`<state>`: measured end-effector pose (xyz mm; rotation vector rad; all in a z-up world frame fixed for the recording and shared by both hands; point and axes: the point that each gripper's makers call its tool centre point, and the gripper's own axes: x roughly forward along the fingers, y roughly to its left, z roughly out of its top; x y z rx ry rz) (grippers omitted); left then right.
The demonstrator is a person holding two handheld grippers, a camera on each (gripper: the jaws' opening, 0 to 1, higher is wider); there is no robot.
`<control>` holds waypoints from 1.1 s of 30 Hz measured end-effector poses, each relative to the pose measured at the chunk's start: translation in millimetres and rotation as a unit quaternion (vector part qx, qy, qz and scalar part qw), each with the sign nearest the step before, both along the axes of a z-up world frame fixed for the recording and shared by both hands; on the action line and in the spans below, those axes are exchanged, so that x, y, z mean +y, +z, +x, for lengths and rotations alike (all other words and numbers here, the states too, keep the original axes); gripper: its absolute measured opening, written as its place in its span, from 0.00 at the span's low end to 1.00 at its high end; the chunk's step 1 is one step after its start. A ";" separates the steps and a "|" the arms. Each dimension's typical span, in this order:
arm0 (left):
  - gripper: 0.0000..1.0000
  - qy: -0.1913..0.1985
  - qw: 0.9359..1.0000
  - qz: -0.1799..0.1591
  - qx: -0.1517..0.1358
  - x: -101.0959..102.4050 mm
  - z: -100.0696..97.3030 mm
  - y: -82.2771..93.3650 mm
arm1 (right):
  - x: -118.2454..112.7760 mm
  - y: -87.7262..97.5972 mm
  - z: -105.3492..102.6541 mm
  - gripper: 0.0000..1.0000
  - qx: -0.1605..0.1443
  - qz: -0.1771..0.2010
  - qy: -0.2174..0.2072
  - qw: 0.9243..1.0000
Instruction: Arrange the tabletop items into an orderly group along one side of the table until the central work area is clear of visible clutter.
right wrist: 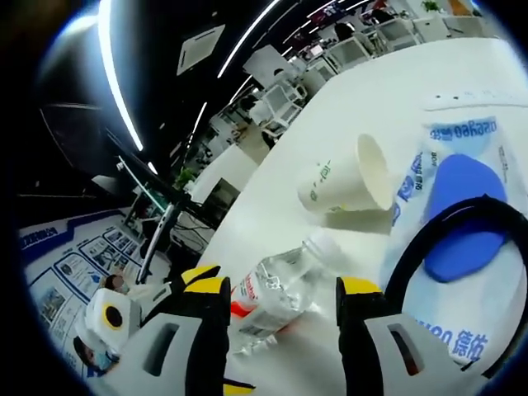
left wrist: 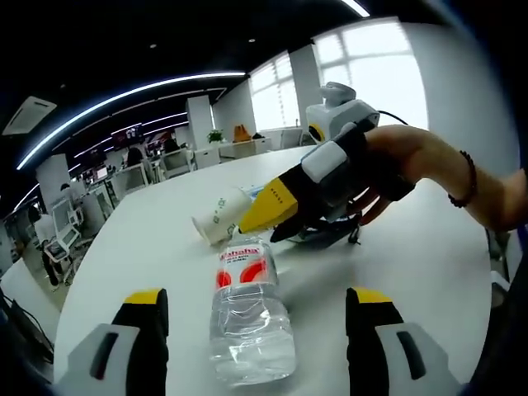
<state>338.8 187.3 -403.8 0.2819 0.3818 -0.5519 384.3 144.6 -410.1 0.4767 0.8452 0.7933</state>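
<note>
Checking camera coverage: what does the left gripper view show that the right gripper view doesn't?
Left gripper view alone: the person's hand holding the right gripper, plus a window. Right gripper view alone: a blue-and-white packet with a black cable over it. Both: the paper cup on its side, the clear water bottle lying flat, and the white table.

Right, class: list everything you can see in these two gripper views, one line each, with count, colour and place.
Water bottle: one, clear with red label, lying on the table between the left gripper's fingers.
Paper cup: one, white with green print, on its side beyond the bottle.
Plastic packet: one, white and blue, beside the cup.
Table: one, white.
Left gripper: yellow-tipped, open.
Right gripper: yellow-tipped, near the cup.
Hand: one, holding the right gripper.
</note>
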 end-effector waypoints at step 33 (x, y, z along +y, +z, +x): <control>0.78 -0.014 0.999 0.013 0.026 -7.5 13.7 -12.7 | 2.0 -10.7 18.6 0.44 0.067 -0.006 -0.068 0.995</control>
